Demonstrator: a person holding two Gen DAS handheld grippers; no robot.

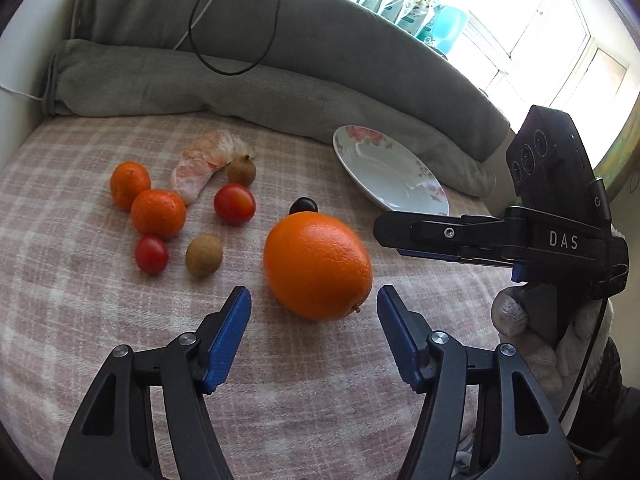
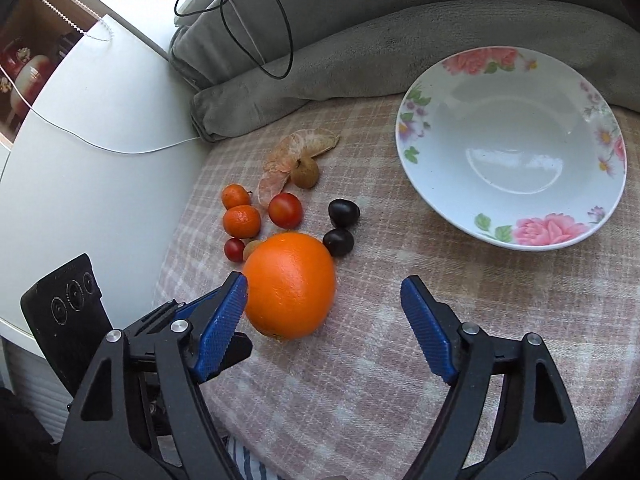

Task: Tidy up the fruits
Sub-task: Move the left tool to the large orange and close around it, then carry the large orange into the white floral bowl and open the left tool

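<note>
Surface: pink-and-white checked cloth over what looks like a bed or sofa, grey blanket bunched along the back, black cable looped over it, bright window off to one side.

Big orange: sits front and centre on the cloth, nearest to both claws, not lifted.

Small stuff: two mandarins touching each other, two cherry tomatoes, two brownish longan-looking fruits, some peeled citrus segments and two dark plum-ish things, all clustered just past the orange on its far side.

Bowl: white with pink roses on the rim, tilted a bit against the blanket, well apart from the fruit pile, only glare inside it.

Left claw: left gripper hangs low over the cloth, jaws roughly half spread, blue pads on either side of the orange's near end but clear of it, so it has hold of nothing.

Right claw: right gripper is spread wider, one pad right at the orange's edge. Can't tell if it actually touches. Other pad is well off with bare cloth between, so no grip there either.

Hand: gloved hand wrapped round the right gripper's handle, visible from the left camera.
</note>
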